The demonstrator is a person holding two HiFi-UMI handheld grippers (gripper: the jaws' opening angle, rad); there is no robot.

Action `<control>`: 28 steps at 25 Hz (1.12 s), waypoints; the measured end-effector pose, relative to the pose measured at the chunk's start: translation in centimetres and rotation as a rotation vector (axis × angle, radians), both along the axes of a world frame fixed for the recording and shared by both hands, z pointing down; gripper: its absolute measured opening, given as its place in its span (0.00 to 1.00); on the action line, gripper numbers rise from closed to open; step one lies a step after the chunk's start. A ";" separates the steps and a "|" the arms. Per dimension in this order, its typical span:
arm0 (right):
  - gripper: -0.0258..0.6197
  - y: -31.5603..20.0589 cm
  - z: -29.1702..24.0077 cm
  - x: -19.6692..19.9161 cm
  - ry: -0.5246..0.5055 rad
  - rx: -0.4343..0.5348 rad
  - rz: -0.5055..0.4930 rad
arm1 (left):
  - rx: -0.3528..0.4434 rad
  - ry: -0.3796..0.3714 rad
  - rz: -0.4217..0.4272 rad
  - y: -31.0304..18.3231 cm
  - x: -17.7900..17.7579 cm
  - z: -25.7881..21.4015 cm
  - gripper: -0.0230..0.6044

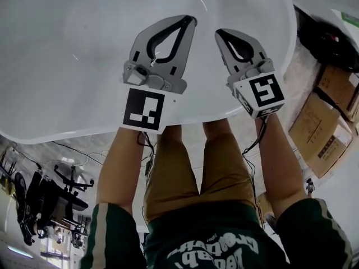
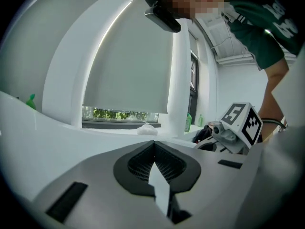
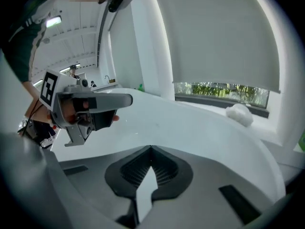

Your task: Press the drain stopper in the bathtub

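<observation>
Drain stopper: not seen in any view. Judged to lie on the tub floor, ahead of and below both claw tips, so neither hand reads as nearer. Left gripper [image 1: 188, 20] and right gripper [image 1: 220, 33] hang side by side over the bathtub [image 1: 61, 66], both pinched closed and empty. Tub is glossy white and smoothly curved; the jaws are grey plastic with dark ribbed pads [image 2: 138, 163].

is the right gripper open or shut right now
Shut: the right gripper shows its jaw tips touching in its own view, nothing held between them.
</observation>
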State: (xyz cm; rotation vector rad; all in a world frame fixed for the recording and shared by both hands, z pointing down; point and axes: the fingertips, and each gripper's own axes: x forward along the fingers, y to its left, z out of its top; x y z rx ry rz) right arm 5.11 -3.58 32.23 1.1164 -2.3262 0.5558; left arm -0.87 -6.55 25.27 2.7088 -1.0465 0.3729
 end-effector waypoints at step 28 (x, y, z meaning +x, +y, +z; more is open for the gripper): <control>0.06 -1.0 34.6 -2.2 0.224 -0.337 -0.299 | -0.140 -0.058 -0.101 -1.9 -1.4 18.8 0.05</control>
